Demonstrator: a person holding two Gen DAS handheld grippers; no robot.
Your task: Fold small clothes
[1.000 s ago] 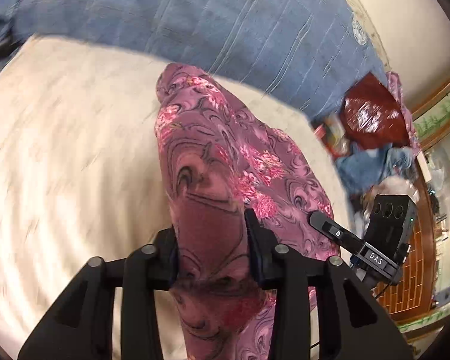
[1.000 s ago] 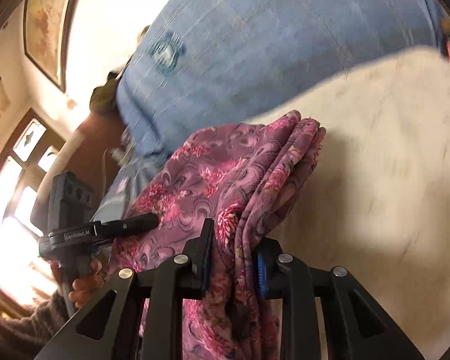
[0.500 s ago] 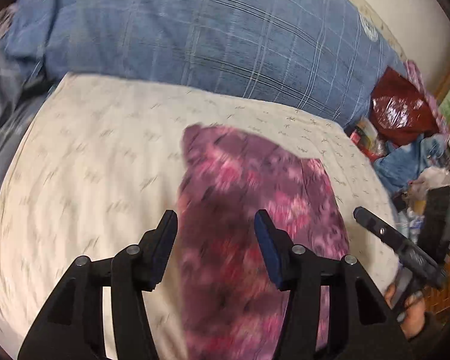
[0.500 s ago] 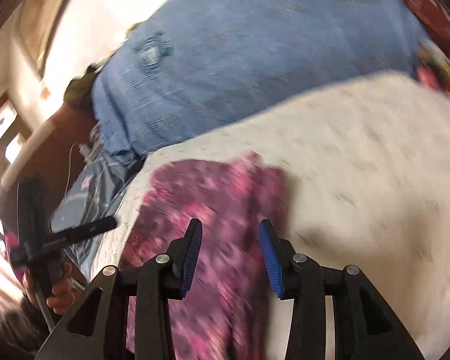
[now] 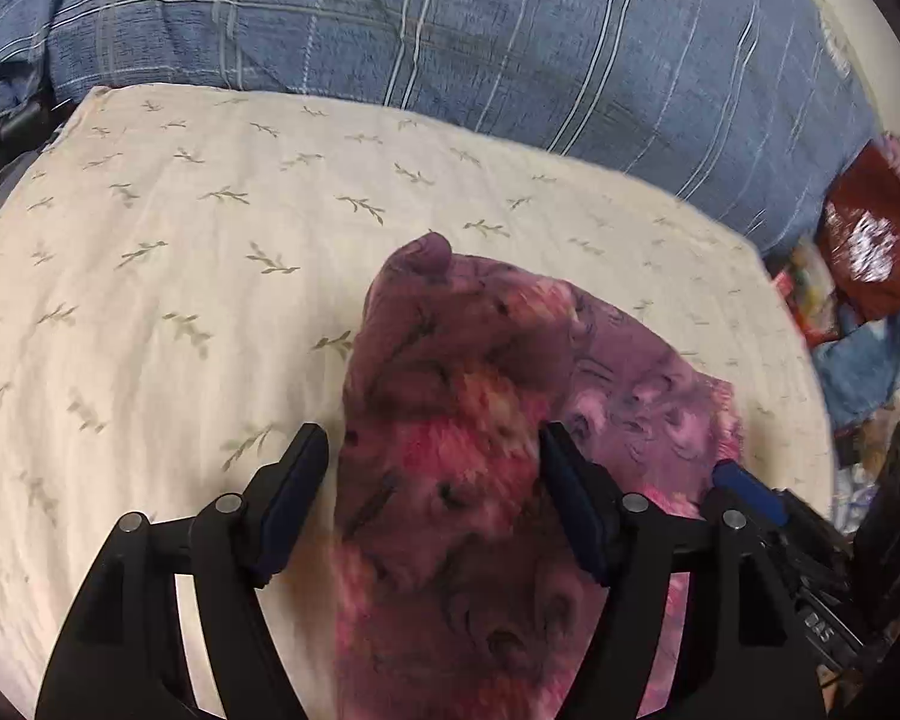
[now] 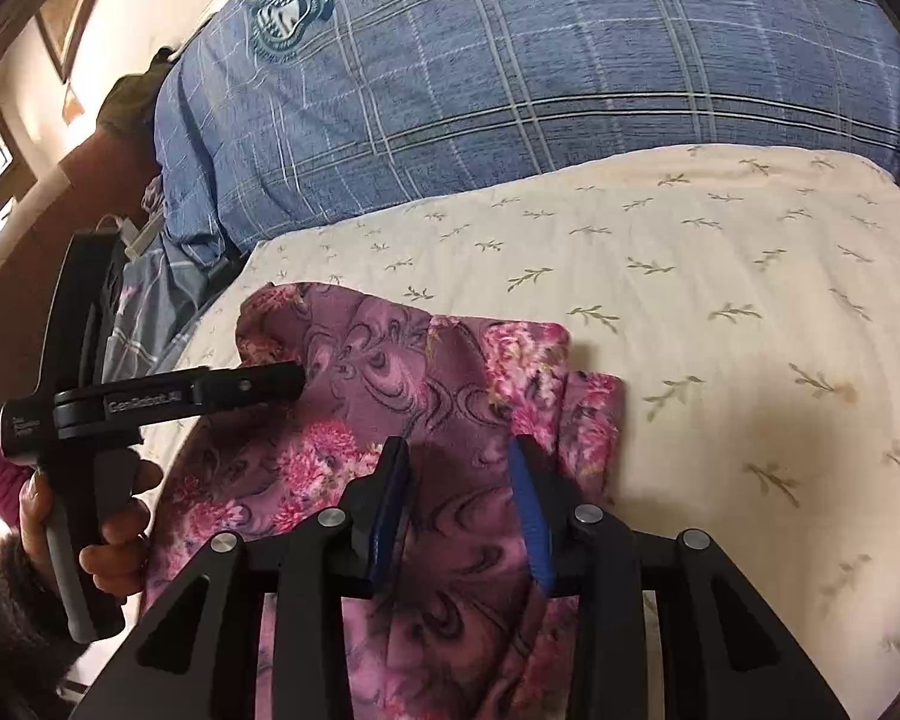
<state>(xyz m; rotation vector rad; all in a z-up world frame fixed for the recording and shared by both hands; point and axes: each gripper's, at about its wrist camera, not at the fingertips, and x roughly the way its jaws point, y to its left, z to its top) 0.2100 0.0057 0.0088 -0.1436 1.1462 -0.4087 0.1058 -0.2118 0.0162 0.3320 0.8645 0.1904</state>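
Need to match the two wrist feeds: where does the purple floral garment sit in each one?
Left wrist view: the purple floral garment fills the lower centre, running from mid-frame down between the open left gripper fingers.
Right wrist view: the garment lies lower left of centre, passing under the open right gripper.
Shared landmark: the blue plaid bedding across the top of both.

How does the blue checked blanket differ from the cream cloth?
The blue checked blanket is dark with pale crossing lines and a round badge; the cream cloth is pale with small leaf sprigs. The blanket bulges up in a heap; the cream cloth lies flat. The purple flowered garment rests on the cream cloth, not on the blanket. Both are soft fabrics.
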